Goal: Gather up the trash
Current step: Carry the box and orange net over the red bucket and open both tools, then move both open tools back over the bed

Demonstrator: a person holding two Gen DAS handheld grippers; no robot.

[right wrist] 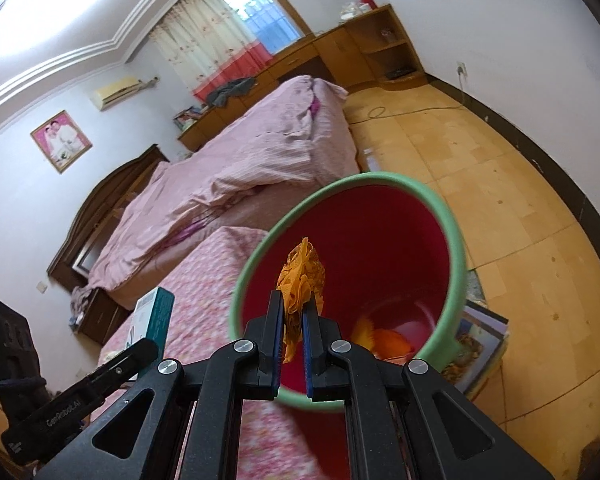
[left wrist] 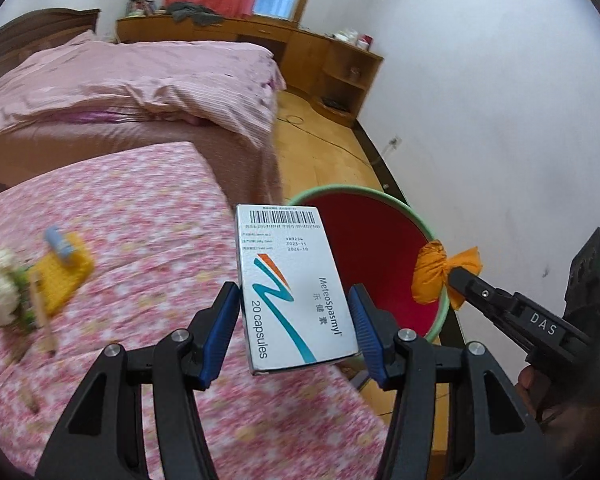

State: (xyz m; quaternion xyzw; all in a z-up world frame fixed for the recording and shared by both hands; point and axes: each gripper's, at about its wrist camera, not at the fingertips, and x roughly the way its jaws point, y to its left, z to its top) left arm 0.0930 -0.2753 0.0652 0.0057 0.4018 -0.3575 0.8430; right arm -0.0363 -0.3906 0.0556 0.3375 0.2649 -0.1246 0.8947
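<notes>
Gripping a white medicine box (left wrist: 296,288) by its long edges, the left gripper (left wrist: 296,320) holds it clear above the pink floral cloth (left wrist: 140,216), its blue pads (left wrist: 224,328) pressed against both sides. Just to its right, the right gripper (right wrist: 292,320) is clamped on a crumpled orange wrapper (right wrist: 302,272), which hangs over the mouth of the bucket (right wrist: 456,240), a red pail with a green rim standing beside the cloth-covered surface. Something orange already lies at the bottom of the bucket (right wrist: 384,340). On the floral cloth to the left lie a yellow sponge (left wrist: 64,272) with a blue tube (left wrist: 60,244) on it and a blurred white and green bunch (left wrist: 4,288). Beyond stand a bed with a pink quilt (left wrist: 140,76) and wooden cabinets (left wrist: 332,68) along the far wall.
</notes>
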